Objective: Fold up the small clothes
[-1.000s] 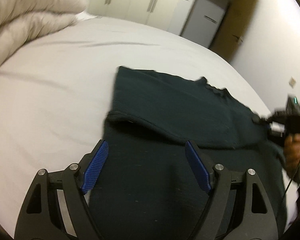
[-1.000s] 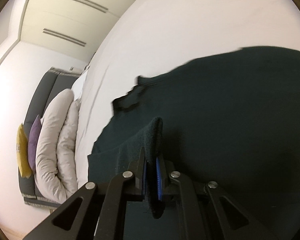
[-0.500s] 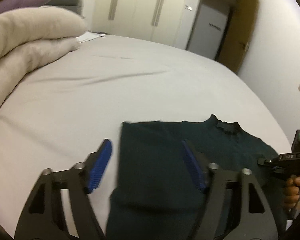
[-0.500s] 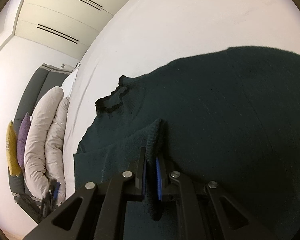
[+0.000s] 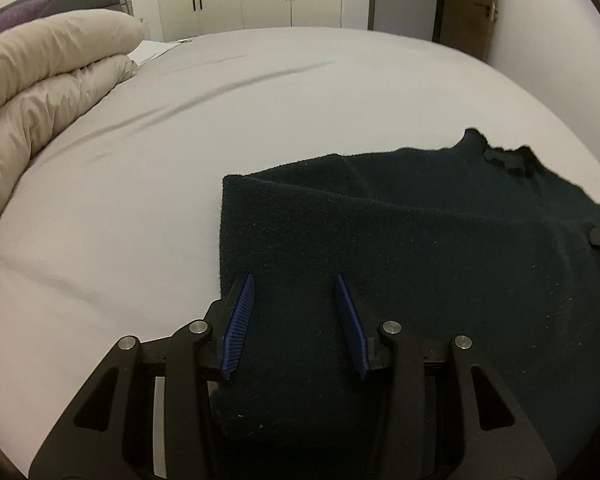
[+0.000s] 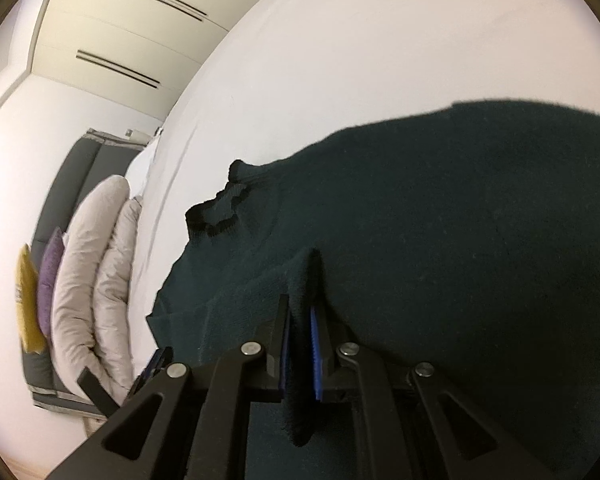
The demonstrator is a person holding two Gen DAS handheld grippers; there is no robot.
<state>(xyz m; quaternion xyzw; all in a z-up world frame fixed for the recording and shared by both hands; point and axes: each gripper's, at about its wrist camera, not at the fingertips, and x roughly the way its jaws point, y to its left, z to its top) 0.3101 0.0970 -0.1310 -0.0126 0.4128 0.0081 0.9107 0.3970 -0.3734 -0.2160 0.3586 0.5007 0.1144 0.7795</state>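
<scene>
The right gripper (image 6: 300, 344) pinches a fold of the dark green sweater (image 5: 420, 240) while the left gripper (image 5: 296, 324) hangs open above it, so the next move looks like grabbing its near edge to fold.

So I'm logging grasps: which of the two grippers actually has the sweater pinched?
The right gripper: its blue pads are shut on a raised fold of the dark green sweater. The left gripper is open, with nothing pinched between its pads.

Sweater (image 5: 420, 248) lies on bed (image 5: 260, 100) (duvet (image 5: 48, 80) leftward).

Close wrist views, seemingly sharing sweater (image 5: 420, 248).
</scene>
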